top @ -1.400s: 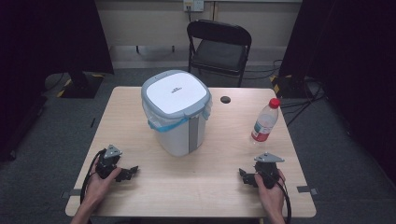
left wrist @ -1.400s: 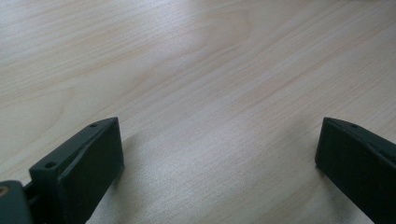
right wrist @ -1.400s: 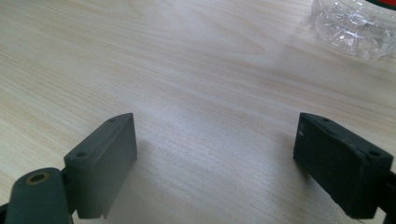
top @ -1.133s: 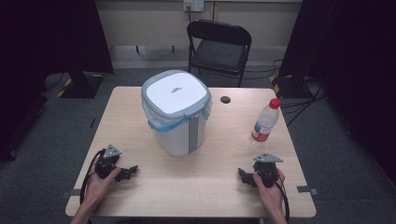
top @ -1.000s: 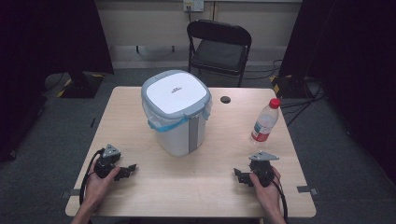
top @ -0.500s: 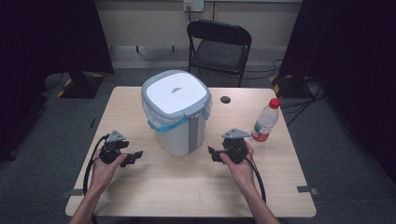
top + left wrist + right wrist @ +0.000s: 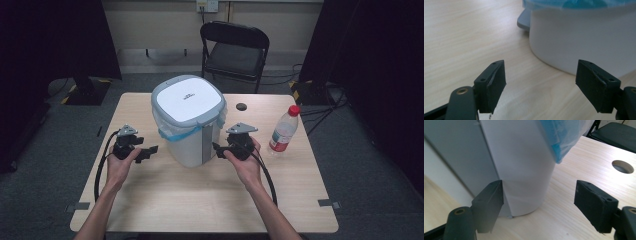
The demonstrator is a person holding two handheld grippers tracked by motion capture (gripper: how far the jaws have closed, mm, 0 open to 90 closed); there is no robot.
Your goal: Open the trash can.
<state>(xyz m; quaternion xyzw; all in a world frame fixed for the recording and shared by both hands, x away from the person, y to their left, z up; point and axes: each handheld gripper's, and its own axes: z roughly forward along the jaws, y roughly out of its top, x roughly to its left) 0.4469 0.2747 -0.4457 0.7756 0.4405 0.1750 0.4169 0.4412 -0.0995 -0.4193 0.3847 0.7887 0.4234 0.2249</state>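
A white lidded bin (image 7: pixel 189 120) with a blue liner (image 7: pixel 564 137) at its rim stands mid-table. My left gripper (image 7: pixel 149 151) hovers just left of it, jaws pointing at its base. In the left gripper view the gripper (image 7: pixel 541 82) is open, its jaws have narrowed a little, and the bin wall (image 7: pixel 584 37) lies ahead with nothing between the pads. My right gripper (image 7: pixel 217 149) is close to the bin's right side. In the right gripper view it (image 7: pixel 539 202) is open, its jaws have just been closing, and the bin's corner (image 7: pixel 519 165) stands ahead, untouched.
A clear bottle with a red cap (image 7: pixel 283 130) stands upright on the wooden table (image 7: pixel 200 200), right of my right hand. A round cable hole (image 7: pixel 241 106) sits behind the bin. A black folding chair (image 7: pixel 235 50) stands beyond the far edge.
Both hands have come up from the table's near edge towards the bin. The right one moved further, inward and forward to the bin's side. The bin and the bottle have not moved.
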